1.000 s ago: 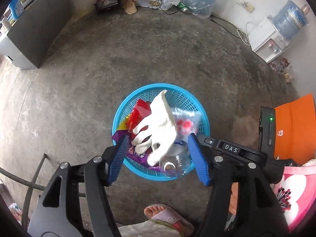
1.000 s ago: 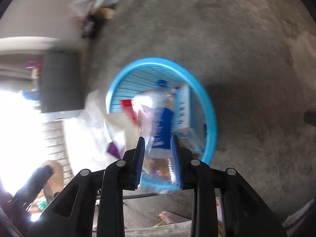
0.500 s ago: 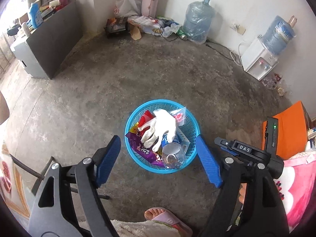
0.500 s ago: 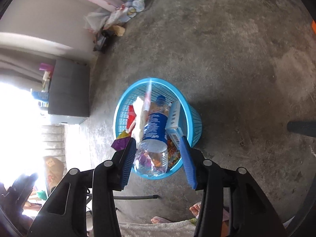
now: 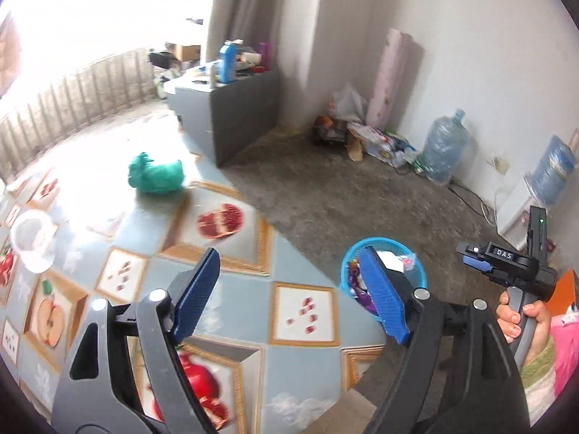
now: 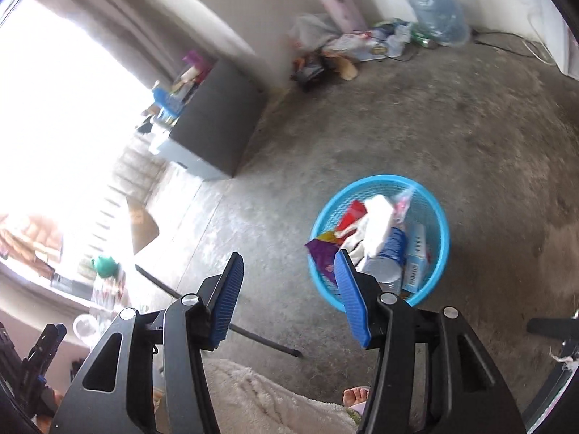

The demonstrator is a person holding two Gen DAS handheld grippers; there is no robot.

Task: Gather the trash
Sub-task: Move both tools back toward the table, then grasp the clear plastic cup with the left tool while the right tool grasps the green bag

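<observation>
Left tool (image 5: pixel 289 289) open, nothing between jaws, over fruit-print worktop (image 5: pixel 304 311). Right tool (image 6: pixel 287 289) jaws just been opening, gap empty, above concrete floor (image 6: pixel 416 115). Blue basket (image 6: pixel 443 231) on floor at 1 o'clock of right tool, holding clear bottle (image 6: pixel 389 256), white glove (image 6: pixel 378 224), wrappers. Green bag (image 5: pixel 155 175) on worktop at 10 o'clock of left tool. Grey cabinet (image 5: pixel 242 115) beyond.

I see a grey cabinet (image 5: pixel 239 119) by the wall, two water jugs (image 5: pixel 443 153), a pink roll (image 5: pixel 392 76) upright in the corner, and fruit-patterned tablecloth (image 5: pixel 217 253) below.
</observation>
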